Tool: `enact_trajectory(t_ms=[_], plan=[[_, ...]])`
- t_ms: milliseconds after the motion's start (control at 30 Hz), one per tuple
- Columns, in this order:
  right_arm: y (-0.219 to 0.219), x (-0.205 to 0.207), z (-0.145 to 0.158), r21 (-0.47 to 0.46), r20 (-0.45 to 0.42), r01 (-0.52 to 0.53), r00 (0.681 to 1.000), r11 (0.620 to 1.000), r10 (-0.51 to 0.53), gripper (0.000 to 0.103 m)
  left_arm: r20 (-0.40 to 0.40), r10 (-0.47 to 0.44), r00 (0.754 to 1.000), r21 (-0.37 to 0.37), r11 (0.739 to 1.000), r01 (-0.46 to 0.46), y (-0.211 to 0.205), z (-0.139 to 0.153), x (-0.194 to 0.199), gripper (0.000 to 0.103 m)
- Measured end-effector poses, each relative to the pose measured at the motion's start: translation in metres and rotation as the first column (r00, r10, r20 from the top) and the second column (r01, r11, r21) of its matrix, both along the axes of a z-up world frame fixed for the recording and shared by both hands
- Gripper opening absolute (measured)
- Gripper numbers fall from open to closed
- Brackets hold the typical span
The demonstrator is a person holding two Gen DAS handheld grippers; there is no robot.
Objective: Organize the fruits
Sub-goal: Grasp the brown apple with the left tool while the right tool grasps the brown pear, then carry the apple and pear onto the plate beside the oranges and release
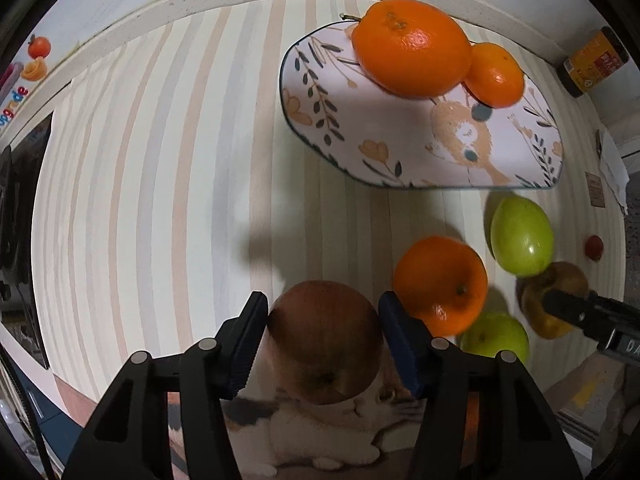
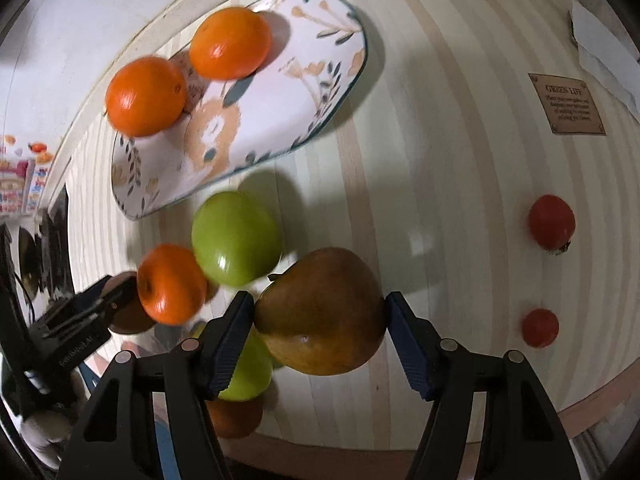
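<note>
My left gripper [image 1: 323,312] is shut on a reddish-brown apple [image 1: 324,340] at the table's near edge. My right gripper [image 2: 320,312] is shut on a brown-yellow pear [image 2: 320,312]; it also shows in the left wrist view [image 1: 554,300]. A floral plate [image 1: 400,140] at the back holds two oranges [image 1: 412,46] [image 1: 496,74]; the plate shows in the right wrist view [image 2: 272,120] too. A loose orange [image 1: 440,284] and two green apples [image 1: 522,236] [image 1: 496,338] lie between the grippers.
Two small red tomatoes [image 2: 551,222] [image 2: 539,327] lie on the striped table [image 1: 160,200] at the right. A brown label card [image 2: 568,104] and white paper [image 2: 600,52] lie at the far right. A dark jar [image 1: 592,64] stands at the back. The wall rim runs behind the plate.
</note>
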State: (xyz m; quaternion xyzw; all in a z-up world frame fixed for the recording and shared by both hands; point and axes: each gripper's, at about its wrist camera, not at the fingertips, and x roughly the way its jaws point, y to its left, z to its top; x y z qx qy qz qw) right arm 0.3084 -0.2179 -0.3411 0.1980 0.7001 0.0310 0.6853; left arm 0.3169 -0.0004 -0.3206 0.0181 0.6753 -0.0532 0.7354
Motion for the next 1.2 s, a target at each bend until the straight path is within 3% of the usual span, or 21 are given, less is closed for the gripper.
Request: enact_trajectory(t_ms=[200, 400, 533, 700, 867, 967, 1067, 1200], plan=[[0.013, -0.019, -0.004, -0.010, -0.015, -0.035, 0.999, 0.999, 0.034, 0.070, -0.011, -0.007, 1.000, -0.038, 0.999, 0.006, 0.008, 0.005, -0.017, 0.061], [0.020, -0.014, -0.005, -0.030, -0.018, -0.035, 0.999, 0.999, 0.035, 0.072, -0.069, -0.008, 0.998, -0.071, 0.997, 0.003, 0.005, -0.017, -0.004, 0.068], [0.014, -0.018, -0.007, 0.000, -0.036, -0.027, 0.999, 1.000, 0.027, 0.071, -0.086, -0.004, 0.996, -0.090, 0.996, -0.004, 0.010, -0.018, -0.005, 0.065], [0.010, -0.023, -0.006, -0.009, -0.018, -0.032, 0.999, 0.999, 0.032, 0.070, -0.082, 0.029, 0.996, -0.046, 0.998, -0.033, 0.016, -0.017, -0.011, 0.064], [0.014, -0.025, 0.006, -0.029, 0.020, -0.044, 0.999, 0.999, 0.044, 0.069, -0.026, 0.074, 0.997, -0.079, 0.994, -0.076, 0.026, 0.010, -0.015, 0.064], [0.012, -0.022, 0.031, -0.013, 0.080, -0.030, 0.996, 0.999, 0.031, 0.069, 0.033, 0.076, 0.997, -0.110, 0.991, -0.072, 0.028, 0.042, -0.011, 0.064], [0.010, -0.009, 0.061, 0.004, 0.148, -0.025, 0.989, 1.000, 0.024, 0.069, 0.075, 0.068, 0.995, -0.138, 0.989, -0.058, 0.024, 0.068, 0.006, 0.064], [0.013, 0.030, 0.088, 0.010, 0.224, -0.033, 0.974, 0.999, 0.030, 0.069, 0.103, 0.066, 0.992, -0.139, 0.989, -0.051, 0.013, 0.078, 0.041, 0.064]])
